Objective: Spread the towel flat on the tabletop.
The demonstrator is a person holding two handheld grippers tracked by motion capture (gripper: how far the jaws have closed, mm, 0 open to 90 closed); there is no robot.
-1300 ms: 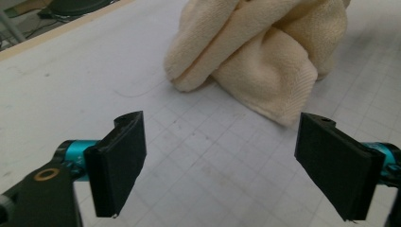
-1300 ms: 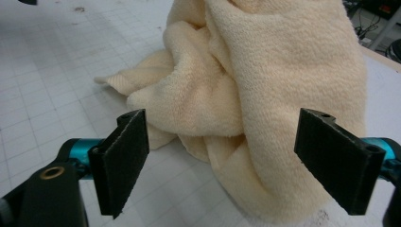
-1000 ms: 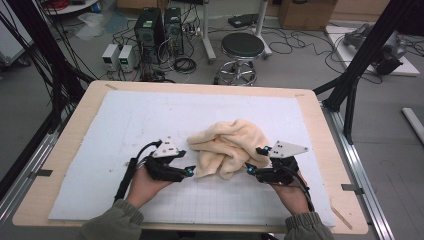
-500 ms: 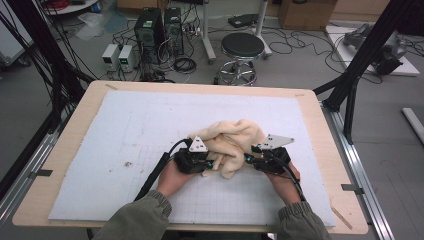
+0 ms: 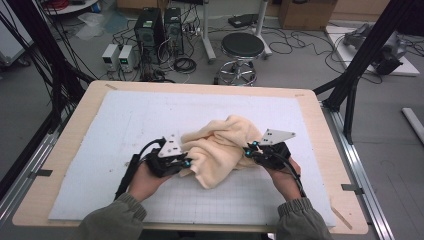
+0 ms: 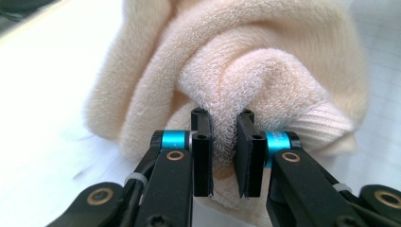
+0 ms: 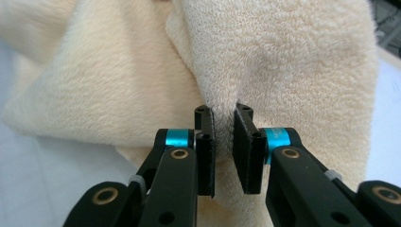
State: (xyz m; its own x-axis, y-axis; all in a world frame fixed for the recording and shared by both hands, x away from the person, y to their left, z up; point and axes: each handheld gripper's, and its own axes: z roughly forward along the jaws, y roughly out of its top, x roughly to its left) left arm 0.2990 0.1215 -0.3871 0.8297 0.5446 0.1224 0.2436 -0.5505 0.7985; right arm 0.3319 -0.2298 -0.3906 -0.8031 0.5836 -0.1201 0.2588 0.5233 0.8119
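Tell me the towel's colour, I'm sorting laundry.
The towel is plain pale cream, no pattern; clearest in the left gripper view.

The high view is evenly lit from overhead, soft and slightly grainy, with only faint shadows under the cream towel (image 5: 220, 150) at centre frame. In the left gripper view the left half of the frame is blown out to glaring white. Both gripper views hold the terry loops sharp mid-frame, while their far edges blur.
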